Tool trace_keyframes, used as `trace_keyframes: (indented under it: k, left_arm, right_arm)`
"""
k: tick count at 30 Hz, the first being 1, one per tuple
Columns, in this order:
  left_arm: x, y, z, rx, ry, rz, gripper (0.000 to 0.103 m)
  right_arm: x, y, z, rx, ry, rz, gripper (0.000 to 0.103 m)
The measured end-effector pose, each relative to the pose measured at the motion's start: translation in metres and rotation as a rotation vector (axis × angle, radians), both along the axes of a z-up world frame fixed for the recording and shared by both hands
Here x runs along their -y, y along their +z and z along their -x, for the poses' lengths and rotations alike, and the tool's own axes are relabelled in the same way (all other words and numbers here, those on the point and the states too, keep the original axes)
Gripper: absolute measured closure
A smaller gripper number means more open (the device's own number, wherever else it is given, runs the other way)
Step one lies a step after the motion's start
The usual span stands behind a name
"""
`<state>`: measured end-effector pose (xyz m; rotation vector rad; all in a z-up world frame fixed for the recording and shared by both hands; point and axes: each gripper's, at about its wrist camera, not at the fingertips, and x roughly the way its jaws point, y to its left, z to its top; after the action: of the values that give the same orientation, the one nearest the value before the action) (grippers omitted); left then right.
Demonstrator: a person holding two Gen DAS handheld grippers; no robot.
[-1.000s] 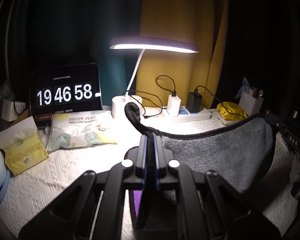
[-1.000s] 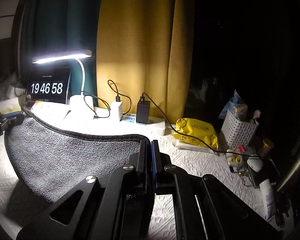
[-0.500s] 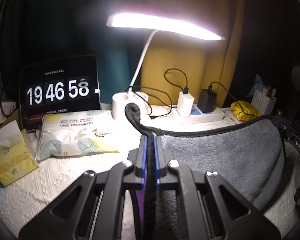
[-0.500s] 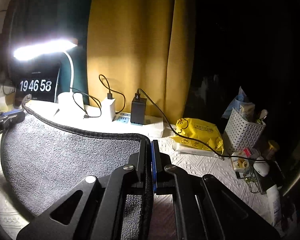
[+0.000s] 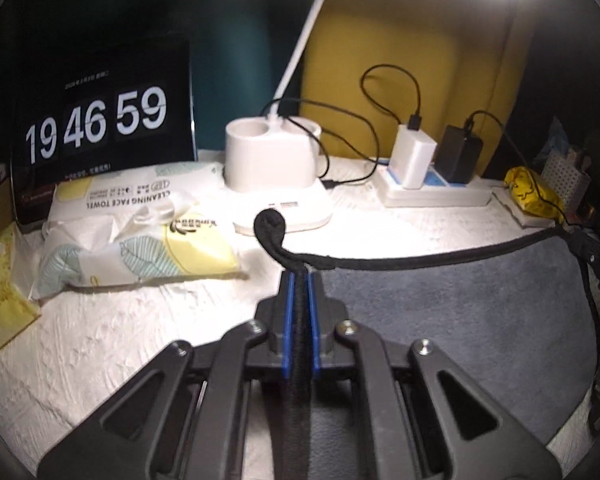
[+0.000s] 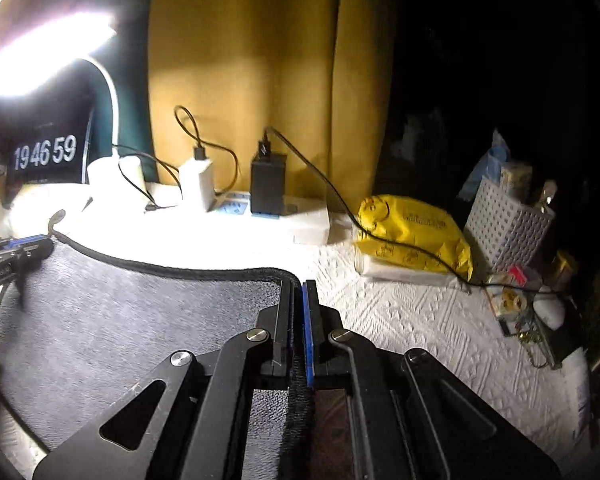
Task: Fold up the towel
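Observation:
A grey towel (image 5: 452, 320) with a black hem is stretched between my two grippers above the white table cover. My left gripper (image 5: 299, 280) is shut on the towel's left corner; a black hem loop (image 5: 270, 224) sticks out past its fingertips. My right gripper (image 6: 299, 286) is shut on the towel's right corner (image 6: 140, 320). In the right wrist view the left gripper (image 6: 16, 252) shows at the left edge, holding the far corner. In the left wrist view the right gripper (image 5: 596, 272) shows at the right edge.
At the back stand a clock display (image 5: 100, 120), a white lamp base (image 5: 272, 160), a power strip with chargers (image 5: 432, 188) and cables. A face towel pack (image 5: 132, 232) lies at the left. A yellow pack (image 6: 412, 232) and a white basket (image 6: 508, 224) are at the right.
Both grippers have moved forward toward the back of the table, carrying the towel's held edge with them. The lamp base and power strip are now much nearer. Both grips are unchanged.

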<state>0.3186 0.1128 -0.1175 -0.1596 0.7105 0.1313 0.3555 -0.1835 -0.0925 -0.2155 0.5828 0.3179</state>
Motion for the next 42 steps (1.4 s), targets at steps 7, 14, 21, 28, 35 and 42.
trace_keyframes:
  k: [7,14,21,28,35,42]
  left_arm:
    - [-0.003,-0.014,-0.009,-0.069,0.004,0.023,0.096]
    - [-0.008,-0.028,-0.024,-0.156,-0.017,0.071,0.094]
    - [0.009,-0.026,-0.028,-0.174,-0.004,-0.040,0.092]
    - [0.001,-0.026,-0.032,-0.175,-0.001,-0.019,0.091]
    - [-0.003,-0.026,-0.028,-0.171,-0.003,0.007,0.091]
    - [-0.008,-0.023,-0.025,-0.178,-0.005,0.034,0.090]
  right_arm:
    - [-0.002,-0.016,-0.011,-0.047,-0.013,0.009,0.098]
    - [0.001,-0.024,-0.026,-0.134,-0.015,-0.017,0.098]
    - [-0.002,-0.030,-0.034,-0.183,-0.017,0.003,0.098]
    - [-0.001,-0.035,-0.042,-0.241,-0.037,-0.011,0.098]
    - [-0.001,-0.042,-0.049,-0.285,-0.042,0.004,0.098]
    - [0.001,-0.044,-0.051,-0.294,-0.042,-0.003,0.098]
